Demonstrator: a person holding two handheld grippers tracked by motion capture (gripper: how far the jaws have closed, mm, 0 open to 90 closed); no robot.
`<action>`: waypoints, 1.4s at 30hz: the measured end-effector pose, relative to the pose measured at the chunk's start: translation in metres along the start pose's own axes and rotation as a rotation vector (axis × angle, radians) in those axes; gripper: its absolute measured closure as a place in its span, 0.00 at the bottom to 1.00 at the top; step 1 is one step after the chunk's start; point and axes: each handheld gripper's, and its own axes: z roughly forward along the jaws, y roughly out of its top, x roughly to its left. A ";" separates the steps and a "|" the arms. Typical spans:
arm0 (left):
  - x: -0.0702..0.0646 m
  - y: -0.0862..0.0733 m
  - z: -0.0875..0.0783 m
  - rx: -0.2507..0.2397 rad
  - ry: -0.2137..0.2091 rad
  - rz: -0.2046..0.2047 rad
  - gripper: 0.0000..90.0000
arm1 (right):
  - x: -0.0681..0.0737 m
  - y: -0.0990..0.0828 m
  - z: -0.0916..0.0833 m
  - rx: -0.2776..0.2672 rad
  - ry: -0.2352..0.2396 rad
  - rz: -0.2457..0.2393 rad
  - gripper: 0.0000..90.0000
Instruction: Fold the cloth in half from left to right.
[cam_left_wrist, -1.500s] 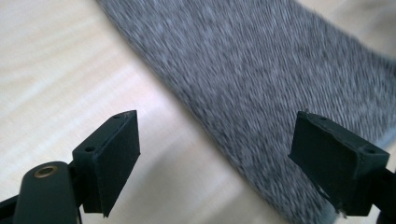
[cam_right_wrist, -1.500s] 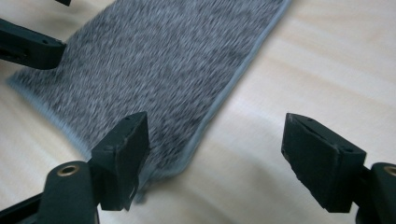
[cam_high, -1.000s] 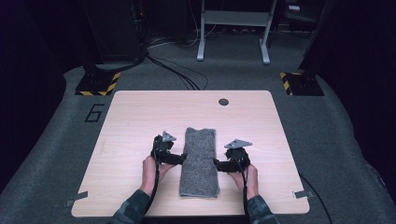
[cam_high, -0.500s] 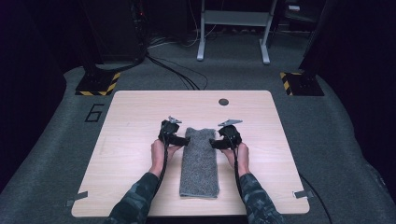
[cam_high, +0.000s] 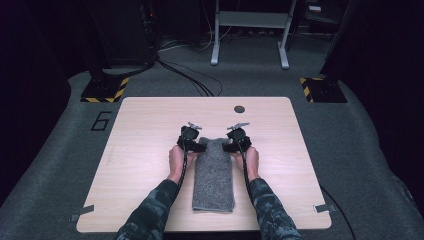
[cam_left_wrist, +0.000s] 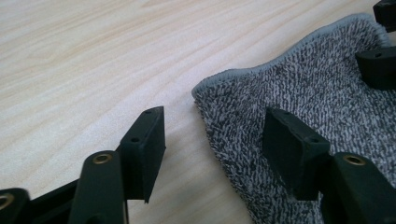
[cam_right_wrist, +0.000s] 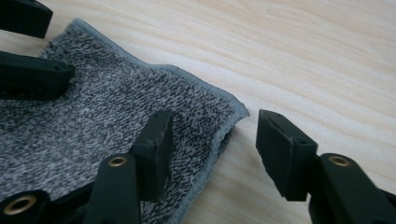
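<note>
Folded grey towel lengthwise at frame centre on wooden table. Left gripper at towel's far-left corner: jaws apart, just been closing, straddling corner, no pad contact. Right gripper at far-right corner: same, apart, closing, corner between jaws.

The high view sits above the person's edge of the table, looking forward and down over the whole top and the floor past it. Each gripper view rides low and super close, looking along its own jaws. All three share the towel's far corners.
</note>
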 end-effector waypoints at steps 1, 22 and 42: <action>0.000 0.000 0.001 0.000 -0.005 -0.002 0.46 | 0.001 0.000 0.000 0.006 0.005 0.012 0.55; -0.013 -0.002 0.004 -0.028 -0.046 0.023 0.93 | 0.011 -0.002 0.003 -0.004 0.048 0.018 0.95; -0.011 -0.003 -0.029 -0.172 -0.072 0.022 0.95 | 0.010 0.000 -0.032 -0.127 0.050 0.013 0.97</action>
